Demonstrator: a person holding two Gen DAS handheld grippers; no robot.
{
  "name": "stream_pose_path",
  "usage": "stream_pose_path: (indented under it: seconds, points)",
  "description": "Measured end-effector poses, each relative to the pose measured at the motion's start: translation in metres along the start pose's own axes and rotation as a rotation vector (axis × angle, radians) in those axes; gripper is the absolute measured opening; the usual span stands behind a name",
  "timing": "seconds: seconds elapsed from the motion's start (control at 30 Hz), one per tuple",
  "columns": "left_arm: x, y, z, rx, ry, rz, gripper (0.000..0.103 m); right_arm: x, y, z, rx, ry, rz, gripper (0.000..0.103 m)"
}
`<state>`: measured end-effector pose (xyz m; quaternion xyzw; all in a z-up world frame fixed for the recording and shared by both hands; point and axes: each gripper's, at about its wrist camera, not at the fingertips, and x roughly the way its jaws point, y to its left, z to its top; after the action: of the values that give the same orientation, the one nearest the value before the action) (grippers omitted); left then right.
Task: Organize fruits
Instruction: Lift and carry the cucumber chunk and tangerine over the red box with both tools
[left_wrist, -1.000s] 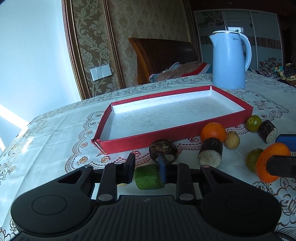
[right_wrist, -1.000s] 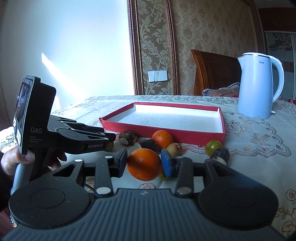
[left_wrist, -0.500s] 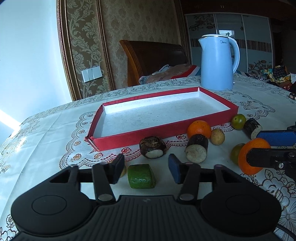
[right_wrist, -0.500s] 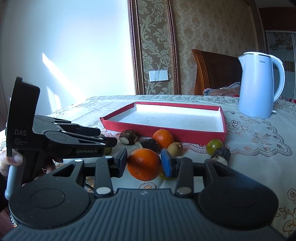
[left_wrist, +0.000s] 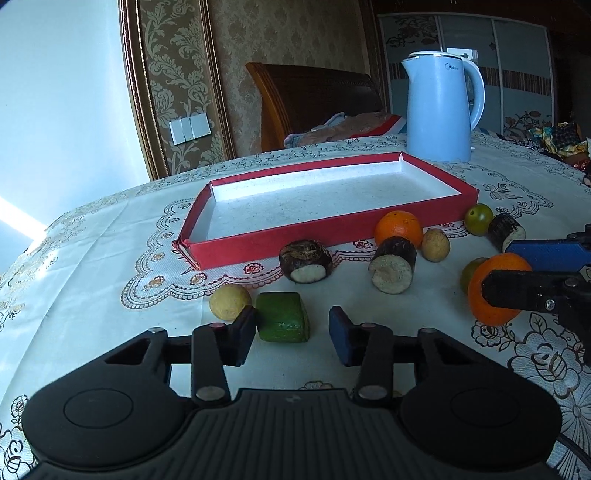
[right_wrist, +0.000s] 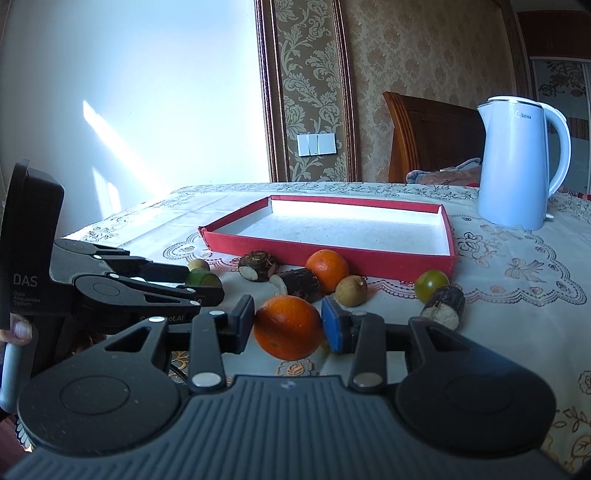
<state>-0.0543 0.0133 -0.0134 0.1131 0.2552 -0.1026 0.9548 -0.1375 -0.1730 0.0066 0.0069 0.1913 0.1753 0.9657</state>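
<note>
A red tray (left_wrist: 295, 242) with a white floor lies on the table; it also shows in the right wrist view (right_wrist: 325, 247). My left gripper (left_wrist: 291, 334) is open, and a green fruit chunk (left_wrist: 282, 316) lies on the cloth between its fingers. My right gripper (right_wrist: 288, 323) is shut on an orange (right_wrist: 286, 326), which also shows in the left wrist view (left_wrist: 495, 291). A second orange (left_wrist: 398, 229), brown root pieces (left_wrist: 306, 260) (left_wrist: 393, 264), small yellow fruits (left_wrist: 229, 301) and green fruits (left_wrist: 478, 218) lie in front of the tray.
A blue kettle (left_wrist: 439, 110) stands behind the tray's far right corner. A wooden chair (left_wrist: 314, 99) with cloth on it stands beyond the table. The table's left edge (left_wrist: 33, 251) drops off near the bright wall.
My left gripper has opened, let go of the green chunk and drawn back from it. The right gripper still holds the orange in nearly the same place.
</note>
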Motion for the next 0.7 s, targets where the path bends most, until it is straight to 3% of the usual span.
stream_pose_path:
  seconds: [0.13, 0.7]
  points:
    - [0.001, 0.006, 0.001, -0.036, 0.003, 0.009, 0.028, 0.001, 0.000, 0.000, 0.003, 0.002, 0.001, 0.038]
    - [-0.008, 0.010, 0.015, -0.073, -0.025, -0.013, 0.027, -0.003, 0.000, 0.014, -0.018, -0.048, -0.017, 0.038]
